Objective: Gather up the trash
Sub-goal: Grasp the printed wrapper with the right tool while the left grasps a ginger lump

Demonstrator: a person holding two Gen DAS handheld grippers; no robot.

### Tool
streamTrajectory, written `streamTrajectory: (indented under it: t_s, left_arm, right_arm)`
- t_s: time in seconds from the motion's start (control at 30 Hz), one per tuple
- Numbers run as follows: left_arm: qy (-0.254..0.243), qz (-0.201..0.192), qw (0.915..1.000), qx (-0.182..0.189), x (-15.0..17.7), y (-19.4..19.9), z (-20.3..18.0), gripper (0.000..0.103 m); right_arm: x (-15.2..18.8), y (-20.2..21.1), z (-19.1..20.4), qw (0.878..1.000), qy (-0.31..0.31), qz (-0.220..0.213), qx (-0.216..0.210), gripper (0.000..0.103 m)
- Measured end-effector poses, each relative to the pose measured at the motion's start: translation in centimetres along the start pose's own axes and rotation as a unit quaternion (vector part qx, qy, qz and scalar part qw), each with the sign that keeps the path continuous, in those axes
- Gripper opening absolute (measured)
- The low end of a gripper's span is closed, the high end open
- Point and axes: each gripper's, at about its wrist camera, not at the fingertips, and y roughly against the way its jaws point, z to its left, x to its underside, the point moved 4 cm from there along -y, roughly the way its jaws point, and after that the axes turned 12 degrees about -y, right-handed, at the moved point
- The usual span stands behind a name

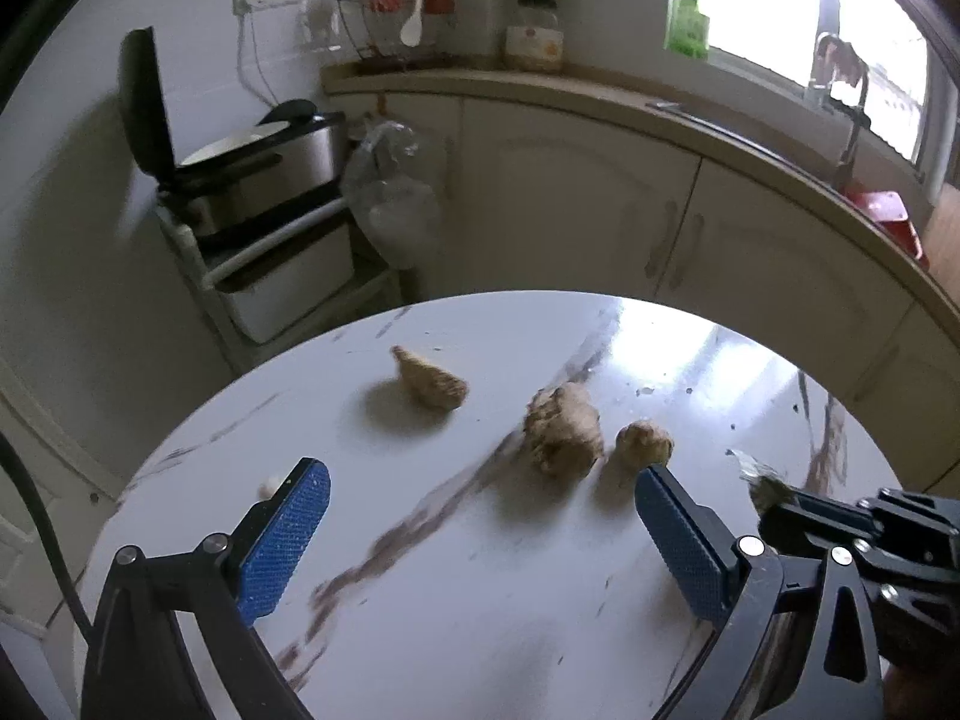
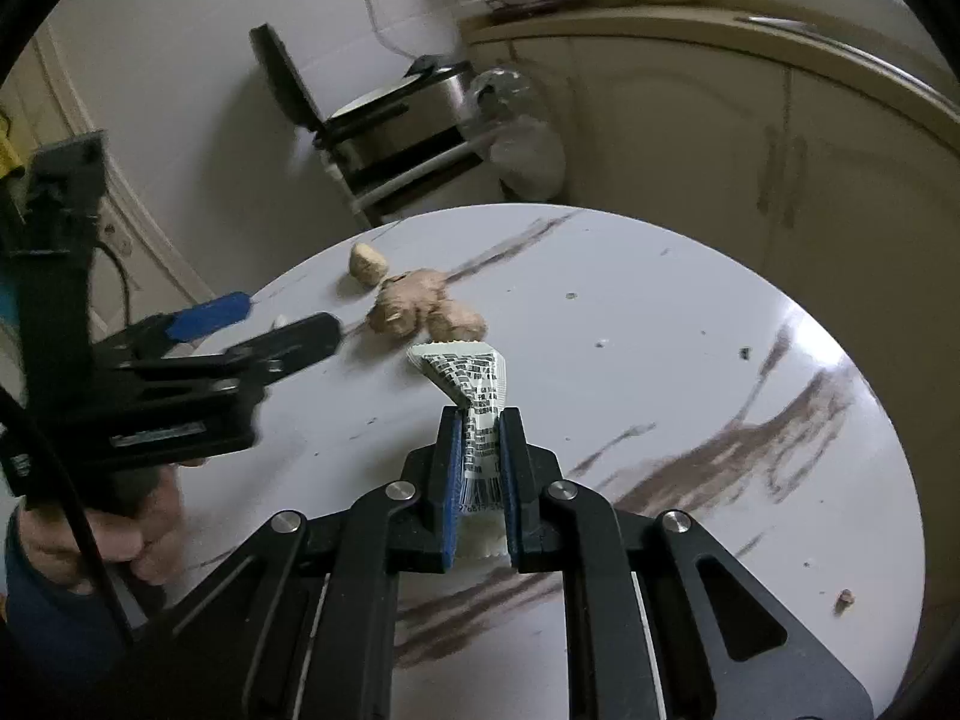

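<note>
My right gripper (image 2: 480, 420) is shut on a crumpled white wrapper (image 2: 474, 378) with black print and a barcode, held above the round white marble table (image 2: 690, 330). In the left wrist view the right gripper (image 1: 774, 495) comes in from the right with the wrapper (image 1: 759, 477) at its tip. My left gripper (image 1: 480, 480) is open and empty over the table, just short of the ginger. It also shows at the left of the right wrist view (image 2: 288, 318). Three ginger pieces lie on the table: a far one (image 1: 431, 383), a big one (image 1: 561, 427) and a small one (image 1: 645, 443).
A small white scrap (image 1: 270, 485) lies by my left fingertip. Dark crumbs (image 2: 744, 353) dot the table. Behind stand a cart with an open cooker (image 1: 240, 168), a plastic bag (image 1: 390, 192), cabinets (image 1: 600, 204) and a counter with a sink (image 1: 720, 120).
</note>
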Motion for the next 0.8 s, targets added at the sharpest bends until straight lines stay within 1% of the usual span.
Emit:
streamTrajectory:
  t_s: [0.13, 0.17, 0.27, 0.4, 0.5, 0.73, 0.8]
  left_arm:
    - [-0.008, 0.008, 0.9999, -0.001, -1.3, -2.5, -0.8, 0.098]
    - [-0.010, 0.010, 0.9999, -0.001, -1.6, -3.0, -0.9, 0.095]
    - [-0.009, 0.007, 0.9999, -0.005, -2.5, -4.3, -0.7, 0.094]
    - [-0.004, 0.010, 0.9999, -0.007, -3.0, -5.4, -0.4, 0.084]
    - [0.000, 0.011, 0.9999, 0.000, -2.9, -5.7, -0.2, 0.086]
    - [-0.003, 0.003, 1.0000, -0.008, -3.0, -6.2, -0.1, 0.084]
    - [0.008, 0.003, 1.0000, 0.001, -2.9, -6.4, 0.1, 0.083]
  right_arm:
    - [-0.2, 0.1, -0.8, 1.000, -0.011, -0.002, -0.002, 0.012]
    - [-0.2, 0.0, -1.0, 1.000, -0.013, -0.002, -0.002, 0.012]
    - [-0.2, 0.1, -1.6, 1.000, -0.020, -0.004, -0.003, 0.012]
    - [-0.2, 0.2, -1.8, 1.000, -0.021, -0.006, -0.002, 0.012]
    - [-0.2, 0.2, -1.7, 1.000, -0.021, -0.008, -0.002, 0.012]
    - [-0.4, -0.1, -1.6, 1.000, -0.017, -0.005, 0.013, 0.011]
    - [-0.5, -0.1, -1.5, 1.000, -0.018, -0.006, 0.017, 0.011]
